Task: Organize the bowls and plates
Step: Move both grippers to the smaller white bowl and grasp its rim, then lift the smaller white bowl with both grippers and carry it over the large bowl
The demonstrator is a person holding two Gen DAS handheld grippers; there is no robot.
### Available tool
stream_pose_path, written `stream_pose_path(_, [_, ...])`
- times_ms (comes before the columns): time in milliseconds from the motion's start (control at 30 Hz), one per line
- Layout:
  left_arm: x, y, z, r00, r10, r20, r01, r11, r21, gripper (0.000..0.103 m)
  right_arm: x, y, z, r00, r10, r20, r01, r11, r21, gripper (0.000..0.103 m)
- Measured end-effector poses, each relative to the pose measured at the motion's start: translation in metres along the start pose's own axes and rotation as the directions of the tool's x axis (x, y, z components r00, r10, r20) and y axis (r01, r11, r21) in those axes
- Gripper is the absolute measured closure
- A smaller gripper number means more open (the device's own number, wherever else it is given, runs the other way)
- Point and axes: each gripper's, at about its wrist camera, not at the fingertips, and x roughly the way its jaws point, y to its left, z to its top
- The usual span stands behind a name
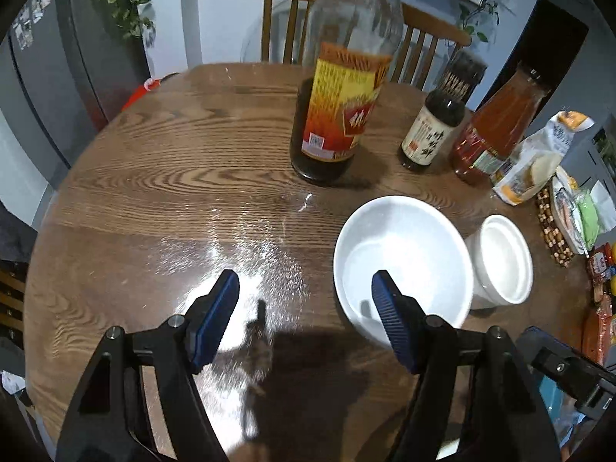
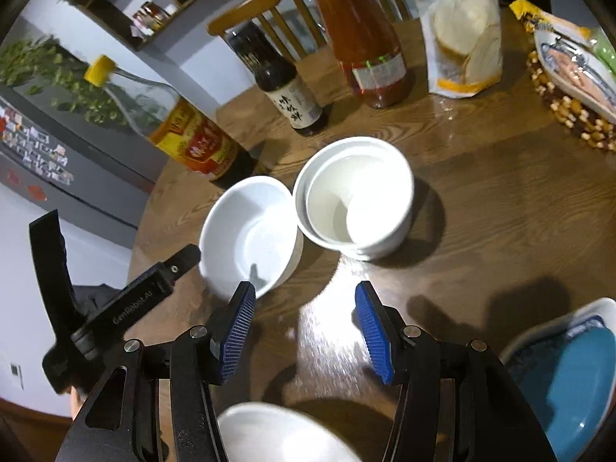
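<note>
On the round wooden table [image 1: 161, 161], the left gripper [image 1: 304, 304] hovers with its blue pads spread wide, holding nothing. Just right of it sits a single white bowl [image 1: 404, 254], its rim close beside two nested white bowls [image 2: 356, 196]. The right gripper [image 2: 304, 323] hangs above the tabletop, jaws likewise apart and empty. A teal-glazed bowl [image 2: 577, 385] lies at the far right. Behind stand a large sauce bottle [image 1: 335, 115], a soy sauce bottle [image 1: 431, 131] and a red sauce bottle [image 1: 496, 131].

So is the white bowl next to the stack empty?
Empty. The single white bowl shows only its bare white inside in both views, beside the stacked bowls.
</note>
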Motion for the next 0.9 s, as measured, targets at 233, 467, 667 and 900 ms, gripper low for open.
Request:
stream_pose_path(233, [0.042,-0.003,0.001,0.997,-0.04,-0.073,0.04,0.999,-0.008,0.055,0.046,0.005,0.01,0.999,-0.011,-0.047,0.012,1.0,0.011,0.048])
stream_pose_path(467, [0.051,-0.005,0.002,0.995,-0.058,-0.077,0.058,0.998,0.0,0.077,0.063,0.008,0.014,0.997,-0.006,-0.076,0.006,1.0,0.003,0.064])
stream_pose_path(667, [0.052,-0.012,-0.002,0.995,-0.07,-0.076,0.073,0.997,0.032,0.09,0.066,0.02,0.015,0.997,-0.018,-0.073,0.014,0.998,-0.057,0.082])
stream_pose_path(900, [0.048,-0.02,-0.006,0.997,-0.057,-0.057,0.06,0.997,0.056,0.092,0.065,0.027,0.011,0.997,-0.029,-0.071,0.023,0.996,-0.086,0.087])
